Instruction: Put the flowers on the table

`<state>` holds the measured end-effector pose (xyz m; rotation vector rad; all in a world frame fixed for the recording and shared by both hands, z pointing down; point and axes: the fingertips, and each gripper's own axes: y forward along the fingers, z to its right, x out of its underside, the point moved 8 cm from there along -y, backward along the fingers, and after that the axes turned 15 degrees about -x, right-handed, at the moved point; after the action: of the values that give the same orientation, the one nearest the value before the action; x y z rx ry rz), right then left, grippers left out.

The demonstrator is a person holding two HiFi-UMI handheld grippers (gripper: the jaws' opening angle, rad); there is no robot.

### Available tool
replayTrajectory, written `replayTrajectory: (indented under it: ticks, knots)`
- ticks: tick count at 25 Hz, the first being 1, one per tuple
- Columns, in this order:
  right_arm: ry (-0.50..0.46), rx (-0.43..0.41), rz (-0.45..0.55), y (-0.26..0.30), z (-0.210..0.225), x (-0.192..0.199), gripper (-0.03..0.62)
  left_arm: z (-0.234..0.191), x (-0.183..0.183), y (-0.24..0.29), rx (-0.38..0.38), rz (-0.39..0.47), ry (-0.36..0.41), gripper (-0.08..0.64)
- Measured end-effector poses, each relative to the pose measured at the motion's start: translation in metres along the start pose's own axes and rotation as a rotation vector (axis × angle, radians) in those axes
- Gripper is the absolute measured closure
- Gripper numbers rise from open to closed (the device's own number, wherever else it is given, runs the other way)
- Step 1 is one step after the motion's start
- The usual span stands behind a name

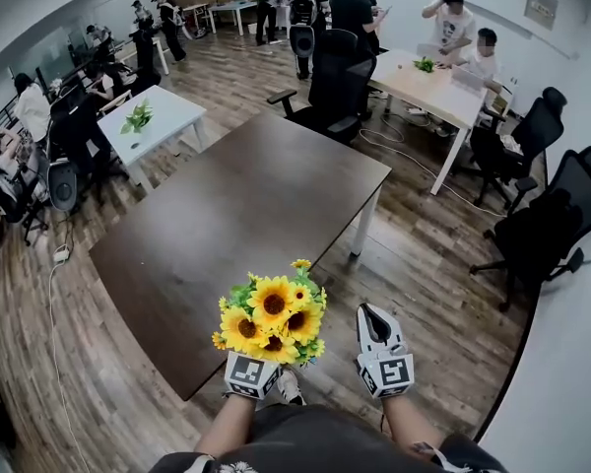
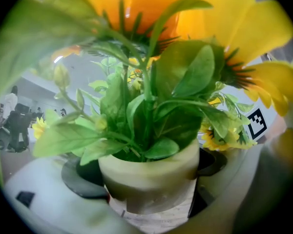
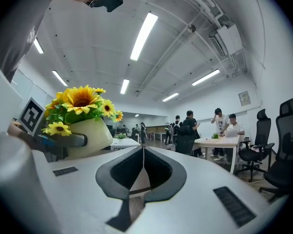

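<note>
Clamping hard, the left gripper (image 1: 255, 369) has its 2 jaws shut on the pale pot (image 2: 149, 177), 1 dark pad on each side of the pot wall, and the green stems rise straight out of it. Above, the sunflowers (image 1: 272, 315) fill the top of the left gripper view from 10 to 2 o'clock.

Over to the right gripper (image 3: 143, 165): its jaws are pressed together, with nothing between them. It hangs idle at 3 o'clock of the bouquet, near it but not touching. In its own view the pot and blooms show at 9 o'clock.

Moving outward, the head view puts the flowers at 6 o'clock, held in the air over the near edge of the dark worktop (image 1: 246, 205). How high above it I cannot tell. The worktop stretches bare toward 12 o'clock. Black office chairs (image 1: 537, 230) stand on the floor at 3 o'clock, well apart. People gather around lighter tables at 12 and 1 o'clock.

By my reading this is the carry step, with the pot gripped but not yet set down. The next move calls for easing the pot toward 12 o'clock over bare worktop. It must stay upright on the way down until its base sits flat. Only then should the left jaws part.
</note>
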<state>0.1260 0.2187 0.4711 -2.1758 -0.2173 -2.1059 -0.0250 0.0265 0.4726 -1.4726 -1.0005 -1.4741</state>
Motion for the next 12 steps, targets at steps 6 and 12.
replayTrajectory:
  ticks: [6, 12]
  knots:
    - [-0.012, -0.022, 0.013, 0.035, 0.007, 0.020, 0.568, -0.020, 0.022, 0.017, -0.027, 0.013, 0.001, 0.021]
    - [-0.032, -0.069, -0.009, 0.091, -0.003, 0.018, 0.568, -0.062, 0.032, 0.035, -0.054, 0.001, -0.022, 0.021]
